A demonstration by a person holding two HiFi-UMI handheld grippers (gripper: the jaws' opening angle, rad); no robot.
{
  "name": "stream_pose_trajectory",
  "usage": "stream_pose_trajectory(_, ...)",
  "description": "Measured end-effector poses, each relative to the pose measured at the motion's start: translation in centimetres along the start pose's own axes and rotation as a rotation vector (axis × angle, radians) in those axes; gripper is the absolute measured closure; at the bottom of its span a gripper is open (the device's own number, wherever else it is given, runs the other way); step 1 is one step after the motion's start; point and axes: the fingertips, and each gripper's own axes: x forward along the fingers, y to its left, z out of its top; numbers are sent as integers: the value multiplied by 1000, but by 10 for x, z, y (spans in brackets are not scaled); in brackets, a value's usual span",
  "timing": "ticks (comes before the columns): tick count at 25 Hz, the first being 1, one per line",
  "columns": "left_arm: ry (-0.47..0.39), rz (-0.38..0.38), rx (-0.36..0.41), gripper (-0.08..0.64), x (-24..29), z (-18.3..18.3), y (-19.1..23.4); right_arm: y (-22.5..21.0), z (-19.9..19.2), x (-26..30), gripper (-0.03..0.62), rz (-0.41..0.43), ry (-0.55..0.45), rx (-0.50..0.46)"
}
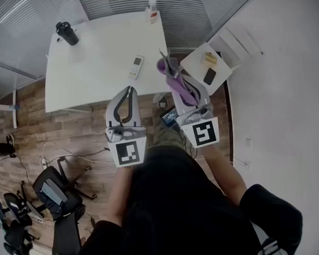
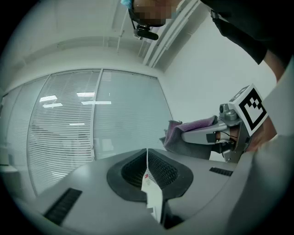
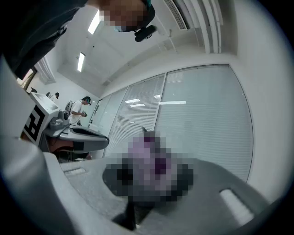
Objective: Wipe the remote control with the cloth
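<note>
While right gripper [image 1: 168, 61] clamps 1 cloth [image 1: 161, 67] | 1 remote control [image 1: 136, 67] | 2 grippers [image 1: 129, 90]

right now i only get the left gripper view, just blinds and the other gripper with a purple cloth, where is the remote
Observer: The remote control lies flat on a white table, beyond the left gripper and the right gripper; neither touches it.
Operator: what else is on that table
Observer: A black bottle stands at its far left corner.
Operator: anything off to my right
Observer: A small white side table stands there, with a flat black thing on it.
</note>
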Motion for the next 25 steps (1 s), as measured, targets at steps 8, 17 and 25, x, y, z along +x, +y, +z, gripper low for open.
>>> stream_pose_trajectory(8, 1, 22, 32, 554, 14, -10, 6, -15, -10, 12, 540, 20, -14, 29)
stream_pose_trajectory(17, 91, 31, 43, 549, 32, -40, 15, -31, -28, 43, 540, 47, 10, 43)
stream_pose_trajectory(25, 152, 30, 28, 505, 48, -74, 21, -31, -47, 69, 540, 90, 41, 43)
